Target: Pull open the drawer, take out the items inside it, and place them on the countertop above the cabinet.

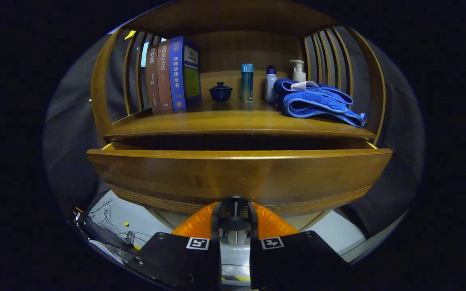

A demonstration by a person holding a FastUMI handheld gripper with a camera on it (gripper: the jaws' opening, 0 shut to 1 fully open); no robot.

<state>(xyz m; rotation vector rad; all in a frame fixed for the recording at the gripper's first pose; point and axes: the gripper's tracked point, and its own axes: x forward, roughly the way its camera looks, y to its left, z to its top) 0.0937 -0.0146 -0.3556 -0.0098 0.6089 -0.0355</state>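
wooden drawer (239, 176) stands partly open, hand-held gripper (235, 210) clamped on its knob (235, 202).

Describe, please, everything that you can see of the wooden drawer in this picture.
The drawer is of brown, glossy wood, with a wide, plain front panel. It is pulled partly out from under the countertop, level, leaving a dark gap above its top edge; its inside is hidden. A dark knob sits low on the front's middle, and the tongs are closed on it.
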